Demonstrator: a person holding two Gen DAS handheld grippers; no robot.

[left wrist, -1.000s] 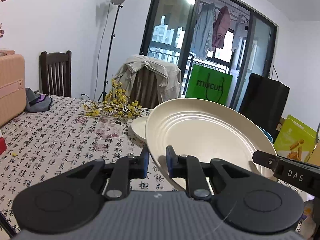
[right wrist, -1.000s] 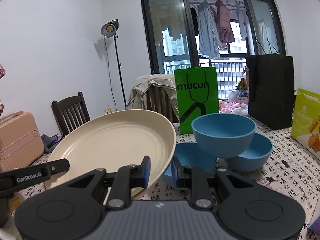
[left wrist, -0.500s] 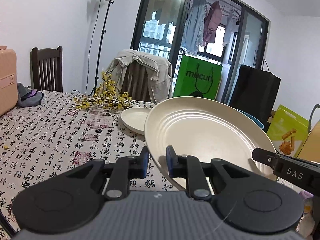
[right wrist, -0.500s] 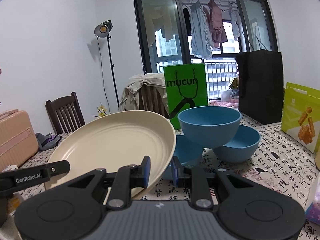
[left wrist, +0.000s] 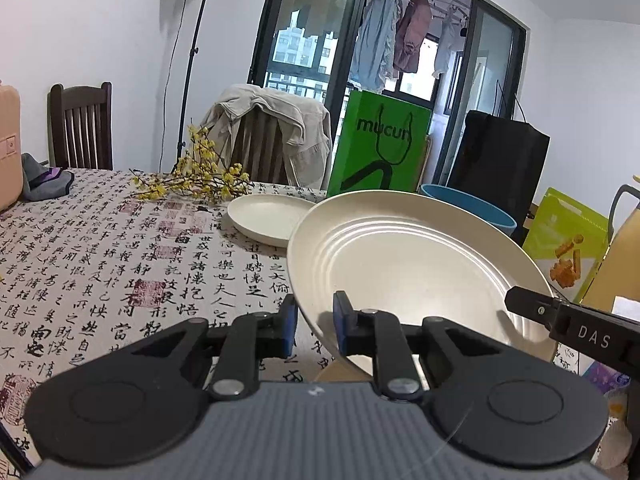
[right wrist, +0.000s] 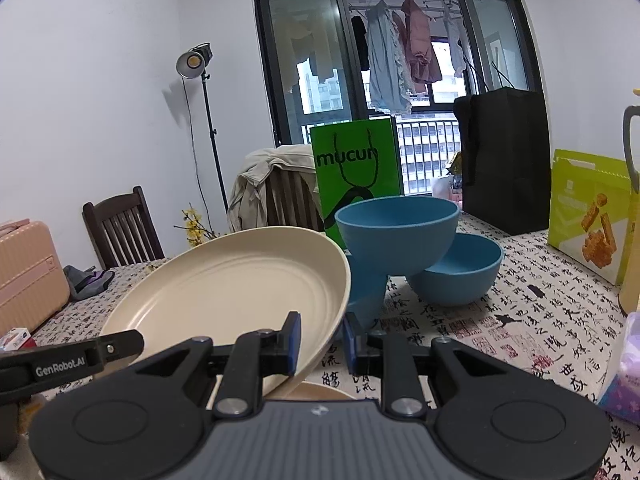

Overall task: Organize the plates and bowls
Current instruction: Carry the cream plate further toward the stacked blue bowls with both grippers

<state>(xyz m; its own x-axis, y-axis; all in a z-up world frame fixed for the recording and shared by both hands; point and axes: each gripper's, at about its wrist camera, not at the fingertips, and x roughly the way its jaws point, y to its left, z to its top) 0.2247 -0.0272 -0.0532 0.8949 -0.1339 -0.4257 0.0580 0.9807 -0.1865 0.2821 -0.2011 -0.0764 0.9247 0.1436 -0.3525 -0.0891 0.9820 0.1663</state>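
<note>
A large cream plate [left wrist: 408,264] hangs tilted above the patterned tablecloth [left wrist: 120,264], held from both sides. My left gripper [left wrist: 314,324] is shut on its near left rim. My right gripper [right wrist: 320,340] is shut on the opposite rim of the same plate [right wrist: 240,292]. Each view also shows the other gripper's finger at the plate's far edge. A small cream plate [left wrist: 268,216] lies flat beyond it. Three blue bowls stand just right of the plate: one [right wrist: 396,232] perched on top, one [right wrist: 460,272] to the right, one [right wrist: 366,300] partly hidden. A cream rim [right wrist: 320,390] shows under the held plate.
Yellow flower sprigs [left wrist: 200,180] lie at the table's far side. A green bag [right wrist: 356,172], a black bag [right wrist: 504,160] and a yellow-green box [right wrist: 588,216] stand behind the bowls. A yellow jug [left wrist: 616,264] is at the right, a pink suitcase [right wrist: 28,272] at the left.
Both grippers have sunk toward the table with the plate still clamped between them. The small plate and the bowls now sit closer in view.
</note>
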